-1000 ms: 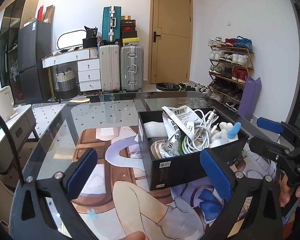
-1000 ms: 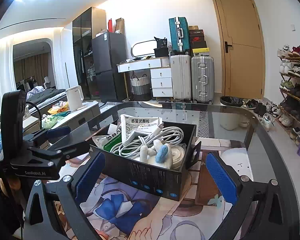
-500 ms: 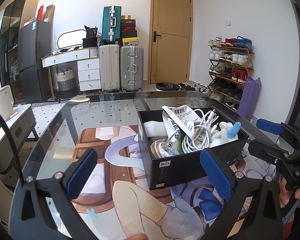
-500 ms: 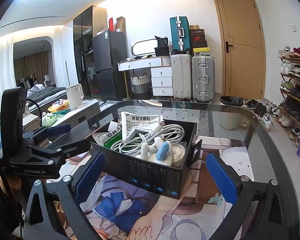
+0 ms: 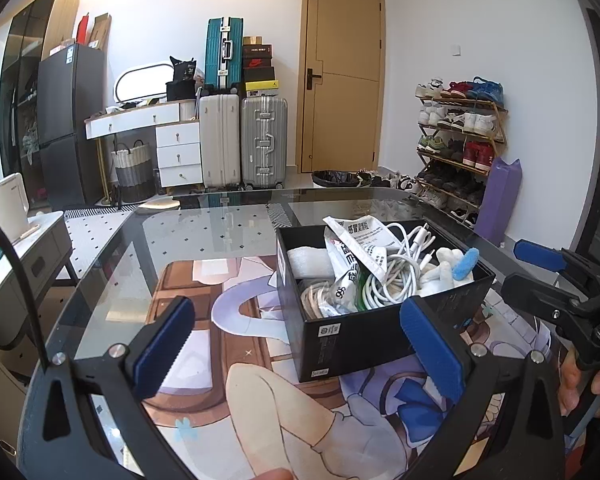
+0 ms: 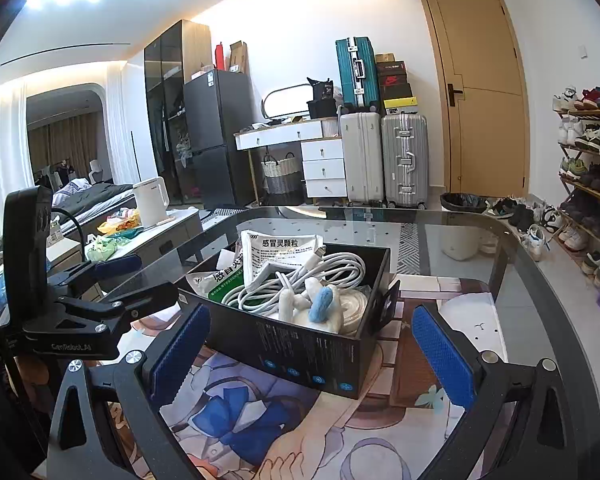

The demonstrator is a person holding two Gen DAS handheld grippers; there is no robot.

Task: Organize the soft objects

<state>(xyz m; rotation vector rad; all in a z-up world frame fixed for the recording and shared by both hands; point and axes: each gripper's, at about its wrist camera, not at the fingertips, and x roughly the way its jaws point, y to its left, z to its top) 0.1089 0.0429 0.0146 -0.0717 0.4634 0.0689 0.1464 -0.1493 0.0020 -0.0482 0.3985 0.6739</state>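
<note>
Soft things filled one black box that stood on the glass table, on an illustrated mat spread under it. Inside the box lay one bundle of white cables, two printed sachets with Chinese lettering, one white plush toy with a blue ear, one roll of pale cord and one white foam piece at the box's far left corner in the left wrist view.

Two grippers were in view. The left gripper hung just short of the box, its two blue pads spread wide apart with nothing between them; the right pad overlapped the box's near wall in the picture, though contact could not be told. The right gripper faced the box from the other side, its two blue pads likewise wide apart and holding nothing. Each gripper showed in the other's camera, at the frame's edge.

Against the far wall stood three suitcases, one teal one on top of two pale ones, beside one wooden door.
</note>
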